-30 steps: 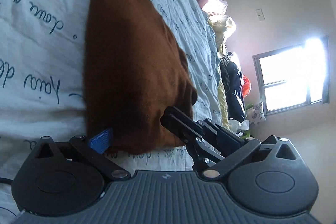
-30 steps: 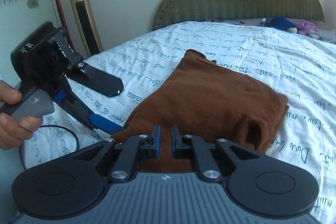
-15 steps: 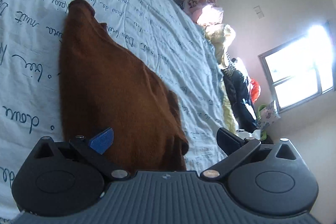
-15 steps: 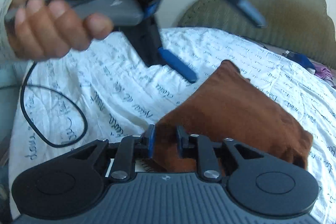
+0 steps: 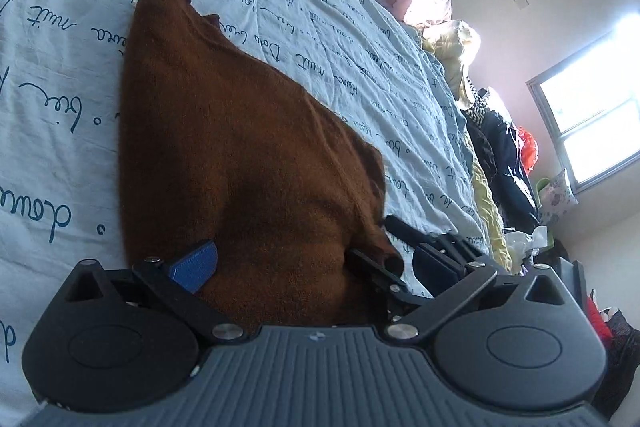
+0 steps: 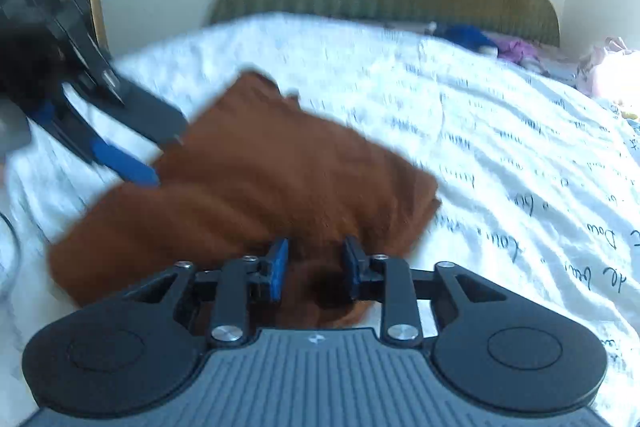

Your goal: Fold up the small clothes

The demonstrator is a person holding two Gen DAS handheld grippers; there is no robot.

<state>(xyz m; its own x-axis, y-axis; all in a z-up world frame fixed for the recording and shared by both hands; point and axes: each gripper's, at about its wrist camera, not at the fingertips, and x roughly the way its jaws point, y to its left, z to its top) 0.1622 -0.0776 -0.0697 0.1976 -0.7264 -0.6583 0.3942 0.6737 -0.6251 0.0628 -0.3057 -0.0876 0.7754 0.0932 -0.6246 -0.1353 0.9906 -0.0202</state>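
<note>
Right gripper [image 6: 314, 269] is opening, letting go of the brown cloth [image 6: 256, 187] on the bed [image 6: 500, 147]; left gripper [image 5: 312, 263] spread wide, gripping nothing.

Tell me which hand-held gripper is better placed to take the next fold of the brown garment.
Probably the right hand-held gripper: its jaws are opening right over the near edge of the brown garment. The left hand-held gripper stands wide open at the side edge.

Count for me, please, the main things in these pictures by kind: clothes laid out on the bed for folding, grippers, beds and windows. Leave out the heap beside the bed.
Brown garment laid out: 1
Grippers: 2, the left gripper and the right gripper, whose jaws are opening
Bed: 1
Window: 1
Total: 5
</note>
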